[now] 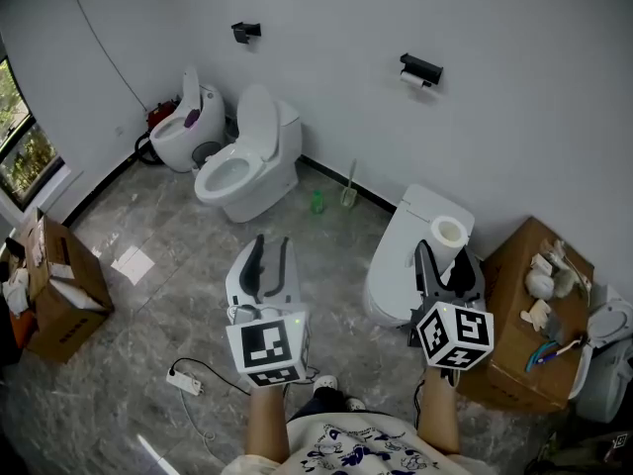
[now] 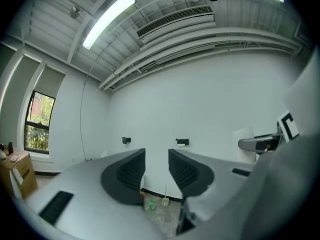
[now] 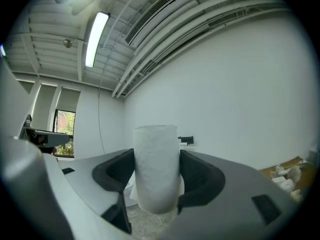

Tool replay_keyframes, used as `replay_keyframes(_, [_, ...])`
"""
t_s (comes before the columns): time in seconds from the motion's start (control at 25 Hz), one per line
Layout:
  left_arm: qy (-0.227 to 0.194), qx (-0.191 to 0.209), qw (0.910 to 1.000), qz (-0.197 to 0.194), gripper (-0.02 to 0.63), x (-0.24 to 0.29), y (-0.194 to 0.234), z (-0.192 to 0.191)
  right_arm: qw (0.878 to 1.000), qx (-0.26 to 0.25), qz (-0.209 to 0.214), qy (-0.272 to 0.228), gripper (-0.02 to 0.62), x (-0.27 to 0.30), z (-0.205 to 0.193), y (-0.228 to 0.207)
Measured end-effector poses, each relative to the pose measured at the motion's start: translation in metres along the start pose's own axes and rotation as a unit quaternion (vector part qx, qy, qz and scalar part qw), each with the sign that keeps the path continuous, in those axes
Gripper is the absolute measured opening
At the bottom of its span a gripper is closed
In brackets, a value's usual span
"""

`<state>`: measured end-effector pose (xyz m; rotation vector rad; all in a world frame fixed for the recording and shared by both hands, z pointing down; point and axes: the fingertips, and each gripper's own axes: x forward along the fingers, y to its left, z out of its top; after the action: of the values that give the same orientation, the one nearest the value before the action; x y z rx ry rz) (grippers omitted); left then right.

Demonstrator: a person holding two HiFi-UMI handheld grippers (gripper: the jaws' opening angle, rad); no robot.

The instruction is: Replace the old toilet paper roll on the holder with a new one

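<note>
The right claw [image 1: 442, 257] gripped the new roll [image 3: 157, 169] upright, pads tight on its sides. The left claw [image 2: 156, 159], to its left, stood open (nothing between its jaws). The holder [image 1: 421, 68] hung on the far wall [image 1: 514, 107] with the old roll [image 1: 412, 80] on it, well apart from both claws.

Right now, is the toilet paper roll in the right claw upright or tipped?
Upright. The toilet paper roll stands on end, clamped in the right claw, and the head view shows its hollow core facing up.
</note>
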<state>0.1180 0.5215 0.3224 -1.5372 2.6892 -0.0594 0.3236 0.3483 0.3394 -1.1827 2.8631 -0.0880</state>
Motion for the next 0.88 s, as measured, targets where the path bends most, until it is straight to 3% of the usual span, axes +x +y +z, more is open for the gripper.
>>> replay_keyframes(0.24, [0.015,-0.011,0.9998,-0.010,0.220,0.018,0.011,-0.009,1.000,-0.005,0.000,-0.002,0.293,0.019,-0.001,0.009])
replay_keyframes(0.52, [0.032,-0.011,0.9992,-0.024,0.225,0.032,0.027,-0.019,1.000,-0.004,-0.001,-0.003,0.293,0.035,0.000,0.026])
replay_keyframes(0.88, [0.042,0.000,0.9990,-0.013,0.225,0.053,0.039,-0.031,1.000,-0.017,0.005,0.011,0.293,0.062,-0.010,0.035])
